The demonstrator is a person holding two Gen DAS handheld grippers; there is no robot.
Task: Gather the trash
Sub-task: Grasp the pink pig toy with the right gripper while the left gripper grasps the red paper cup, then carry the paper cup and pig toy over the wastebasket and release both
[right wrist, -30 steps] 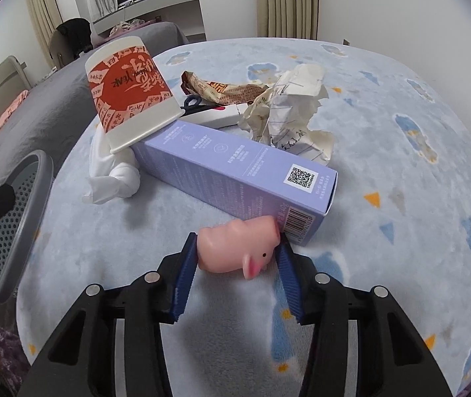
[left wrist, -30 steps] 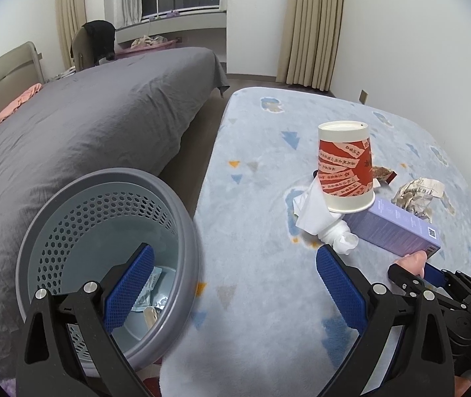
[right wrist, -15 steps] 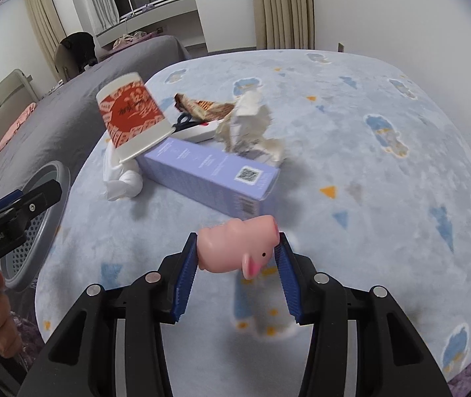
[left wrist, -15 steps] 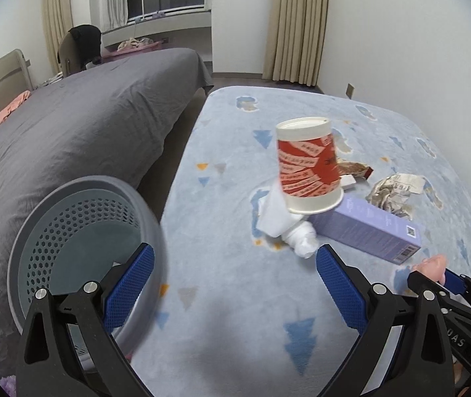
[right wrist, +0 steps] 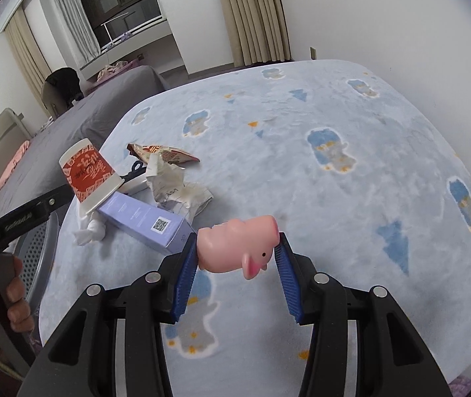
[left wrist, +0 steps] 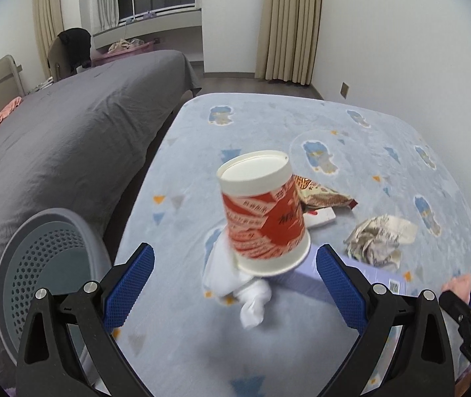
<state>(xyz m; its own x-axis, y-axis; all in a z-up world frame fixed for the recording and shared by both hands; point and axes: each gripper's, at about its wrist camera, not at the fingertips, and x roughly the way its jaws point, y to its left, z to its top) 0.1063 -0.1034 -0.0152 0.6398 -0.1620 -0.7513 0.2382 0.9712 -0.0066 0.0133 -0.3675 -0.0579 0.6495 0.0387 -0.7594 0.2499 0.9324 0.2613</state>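
My right gripper (right wrist: pixel 235 261) is shut on a pink pig toy (right wrist: pixel 238 248) and holds it above the blue patterned blanket (right wrist: pixel 351 125). My left gripper (left wrist: pixel 234 281) is open and empty, close in front of a red and white paper cup (left wrist: pixel 263 211) that stands upside down and tilted on a white tissue (left wrist: pixel 238 281) and a purple box (left wrist: pixel 305 284). Crumpled paper (left wrist: pixel 377 241) and a snack wrapper (left wrist: pixel 321 195) lie beyond. The same heap shows in the right wrist view: cup (right wrist: pixel 90 173), box (right wrist: pixel 143 220), paper (right wrist: pixel 177 190).
A grey perforated trash basket (left wrist: pixel 42 284) stands at the lower left beside the blanket's edge. A grey bed (left wrist: pixel 70 132) lies to the left. A white flat item with scissors (right wrist: pixel 134 178) lies under the heap. Walls and curtains stand behind.
My right gripper has lifted the pig toy up and away from the purple box. My left gripper has moved right from over the basket, closer to the cup.
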